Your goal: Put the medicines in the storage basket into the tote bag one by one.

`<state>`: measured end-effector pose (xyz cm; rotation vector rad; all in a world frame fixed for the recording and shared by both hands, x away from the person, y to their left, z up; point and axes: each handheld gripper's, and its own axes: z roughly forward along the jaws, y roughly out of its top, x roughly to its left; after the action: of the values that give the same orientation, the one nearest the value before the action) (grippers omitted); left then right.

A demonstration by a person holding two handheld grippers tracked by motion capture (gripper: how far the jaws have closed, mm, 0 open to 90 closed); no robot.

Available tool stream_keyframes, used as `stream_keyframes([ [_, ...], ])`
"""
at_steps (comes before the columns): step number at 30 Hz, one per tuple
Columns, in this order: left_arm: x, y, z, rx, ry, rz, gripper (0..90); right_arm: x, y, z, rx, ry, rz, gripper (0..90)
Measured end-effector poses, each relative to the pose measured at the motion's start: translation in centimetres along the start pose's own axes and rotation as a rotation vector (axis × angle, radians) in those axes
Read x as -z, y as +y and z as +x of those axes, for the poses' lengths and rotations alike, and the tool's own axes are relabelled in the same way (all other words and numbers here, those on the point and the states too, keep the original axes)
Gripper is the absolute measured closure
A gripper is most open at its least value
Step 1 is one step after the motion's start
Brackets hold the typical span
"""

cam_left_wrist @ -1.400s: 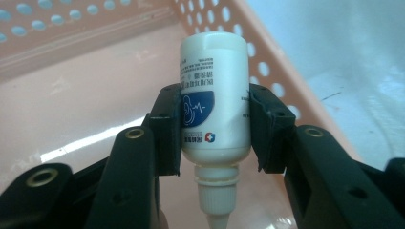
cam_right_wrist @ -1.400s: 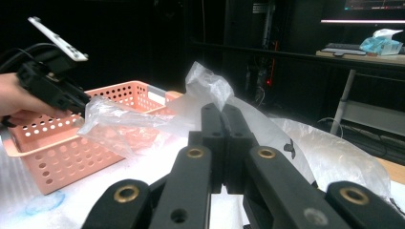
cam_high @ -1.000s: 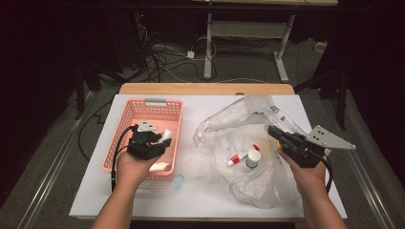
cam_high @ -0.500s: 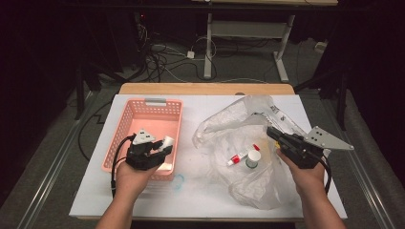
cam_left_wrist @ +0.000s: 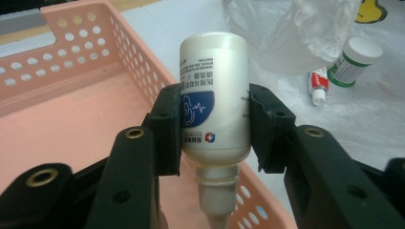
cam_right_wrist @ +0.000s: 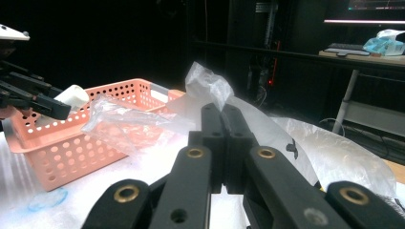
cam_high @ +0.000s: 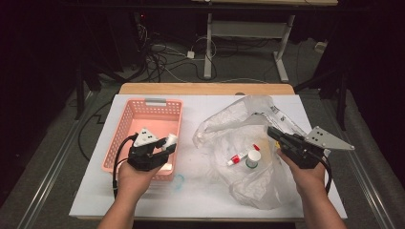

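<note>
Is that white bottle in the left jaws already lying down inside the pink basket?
No, the white bottle is clamped between the left gripper jaws, held up above the pink basket.

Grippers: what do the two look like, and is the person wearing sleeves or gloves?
Both are black two-jaw tools with brass-coloured pivot screws. The left gripper carries a white three-cornered plate, the right gripper a grey one with small holes. A black cable loops from the left one; another trails from the right. Forearms are bare: no sleeves or gloves visible.
</note>
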<state>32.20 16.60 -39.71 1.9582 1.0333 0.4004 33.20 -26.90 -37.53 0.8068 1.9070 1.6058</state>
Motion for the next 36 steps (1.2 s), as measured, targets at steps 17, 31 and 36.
stream_keyframes([
  [17, 0.4, 0.2, -3.6, -0.063, -0.118, -0.006, 58.1, 0.0, 0.0, -0.1, -0.005, 0.001, -0.006, 90.0],
  [31, -0.8, 0.3, -6.1, -0.107, -0.192, 0.002, 58.0, 0.0, 0.0, 0.1, -0.001, 0.003, 0.002, 90.0],
  [36, -1.5, 0.2, -6.7, -0.119, -0.197, 0.008, 58.0, -0.1, -0.1, 0.2, 0.001, 0.005, 0.002, 90.0],
])
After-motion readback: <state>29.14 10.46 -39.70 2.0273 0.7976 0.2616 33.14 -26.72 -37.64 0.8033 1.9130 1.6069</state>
